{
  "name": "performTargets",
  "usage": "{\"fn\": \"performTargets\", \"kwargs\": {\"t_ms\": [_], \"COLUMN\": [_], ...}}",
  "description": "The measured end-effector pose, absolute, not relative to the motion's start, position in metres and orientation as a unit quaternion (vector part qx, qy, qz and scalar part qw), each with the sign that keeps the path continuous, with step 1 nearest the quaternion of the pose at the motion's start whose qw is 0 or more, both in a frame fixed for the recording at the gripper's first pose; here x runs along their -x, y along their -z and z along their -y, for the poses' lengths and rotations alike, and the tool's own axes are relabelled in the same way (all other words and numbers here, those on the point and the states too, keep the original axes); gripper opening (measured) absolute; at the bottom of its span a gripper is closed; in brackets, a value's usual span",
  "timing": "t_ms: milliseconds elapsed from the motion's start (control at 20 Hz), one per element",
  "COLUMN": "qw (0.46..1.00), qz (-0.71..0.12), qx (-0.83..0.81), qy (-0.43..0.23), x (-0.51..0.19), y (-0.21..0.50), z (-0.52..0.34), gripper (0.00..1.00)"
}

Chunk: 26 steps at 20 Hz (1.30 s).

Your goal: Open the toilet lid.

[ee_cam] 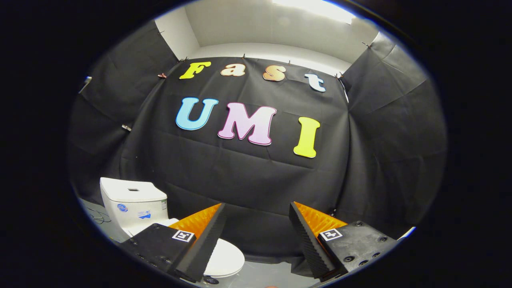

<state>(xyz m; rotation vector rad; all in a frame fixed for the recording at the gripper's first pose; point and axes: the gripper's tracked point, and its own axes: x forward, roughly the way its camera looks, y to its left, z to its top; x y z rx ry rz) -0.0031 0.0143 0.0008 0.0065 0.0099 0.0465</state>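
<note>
Toilet [138,208] low on the left, standing against the black cloth wall [248,176]. White tank with a flush button on top and small stickers on its front. Cables on the floor to the left of the tank.

Toilet lid [226,258] lies flat, closed, showing just past the left finger [202,244]; that finger overlaps part of the bowl in this view. Whether it touches the lid, cannot tell.

Gripper [258,240]: fingers spread wide apart, nothing between them, only the wall and a strip of pale floor [264,276] in the gap. Right finger [308,244] well clear of the toilet.

Ceiling light [316,8] above the wall, toward the right.
</note>
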Motion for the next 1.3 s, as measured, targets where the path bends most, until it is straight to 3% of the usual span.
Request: {"fn": "performTargets", "kwargs": {"t_ms": [1300], "qw": [0.999], "qz": [-0.032], "qx": [-0.036], "qy": [-0.015], "x": [-0.004], "y": [0.016], "z": [-0.011], "gripper": [0.98]}}
